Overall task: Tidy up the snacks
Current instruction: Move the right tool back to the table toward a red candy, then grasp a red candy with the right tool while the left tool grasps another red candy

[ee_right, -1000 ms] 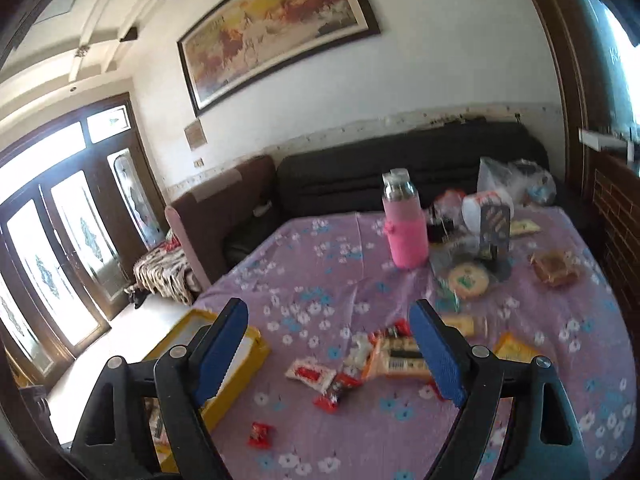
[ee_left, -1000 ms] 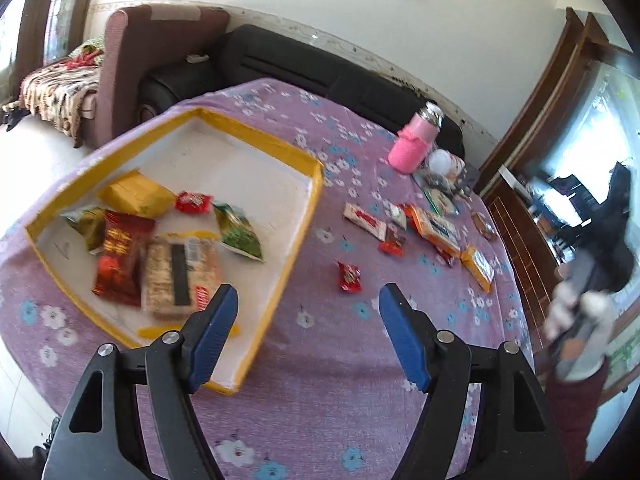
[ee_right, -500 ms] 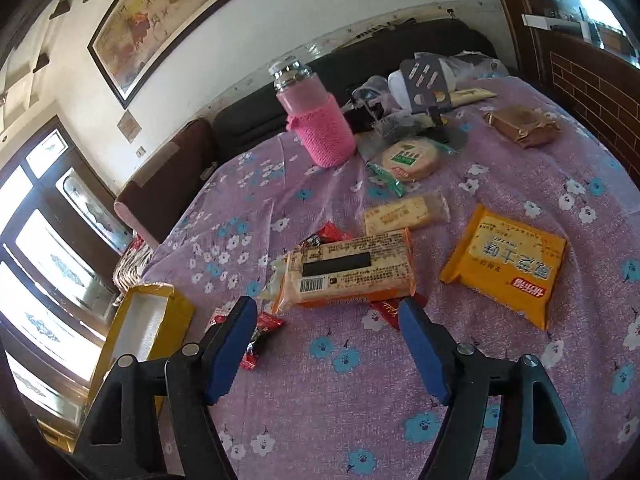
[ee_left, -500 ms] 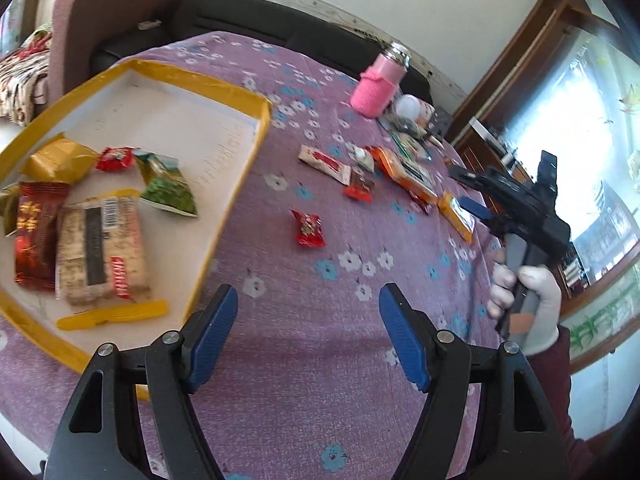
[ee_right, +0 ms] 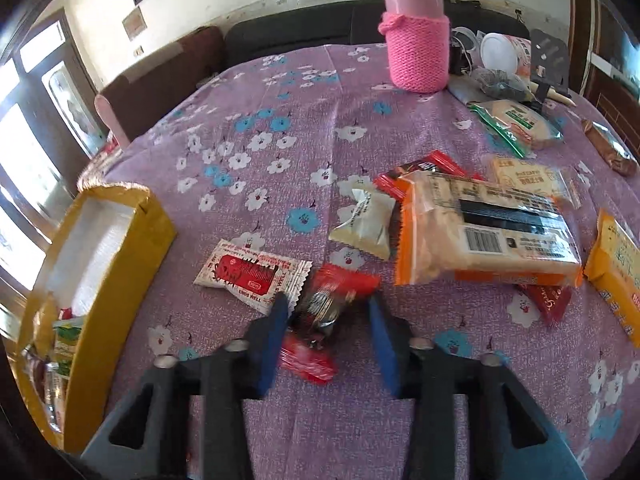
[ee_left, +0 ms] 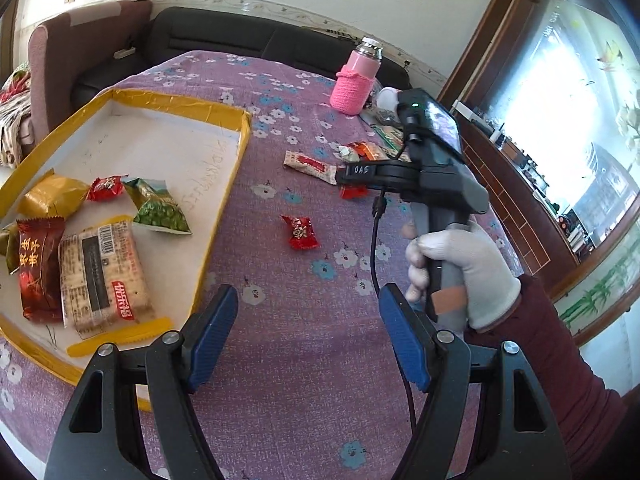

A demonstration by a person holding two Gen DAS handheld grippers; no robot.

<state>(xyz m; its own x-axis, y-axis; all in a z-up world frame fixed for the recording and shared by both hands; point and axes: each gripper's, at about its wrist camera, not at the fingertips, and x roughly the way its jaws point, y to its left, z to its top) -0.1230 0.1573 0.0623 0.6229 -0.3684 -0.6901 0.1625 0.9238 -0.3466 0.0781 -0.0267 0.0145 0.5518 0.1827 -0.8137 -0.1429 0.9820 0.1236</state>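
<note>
My right gripper (ee_right: 328,304) is down at the purple tablecloth, its jaws closing around a red wrapped candy (ee_right: 344,282) that lies between the blue pads; a gap still shows on the right side. From the left wrist view the right gripper (ee_left: 345,178) shows side-on over that candy (ee_left: 354,193), held by a white-gloved hand (ee_left: 476,272). My left gripper (ee_left: 306,304) hangs open and empty above the cloth, beside the yellow-rimmed tray (ee_left: 236,152). Several snack packs lie in the tray. Another red candy (ee_left: 301,232) sits loose ahead of the left gripper.
A red-and-white sachet (ee_right: 252,274) lies just left of the right gripper. A white packet (ee_right: 364,224), a large cracker pack (ee_right: 488,232) and a yellow pack (ee_right: 616,272) lie to its right. A pink bottle (ee_right: 416,48) stands at the back. The tray's corner (ee_right: 120,248) is at the left.
The right gripper has dropped from high above the table down to the snacks, and its jaws have narrowed around the red candy. The left gripper sank and rolled slightly.
</note>
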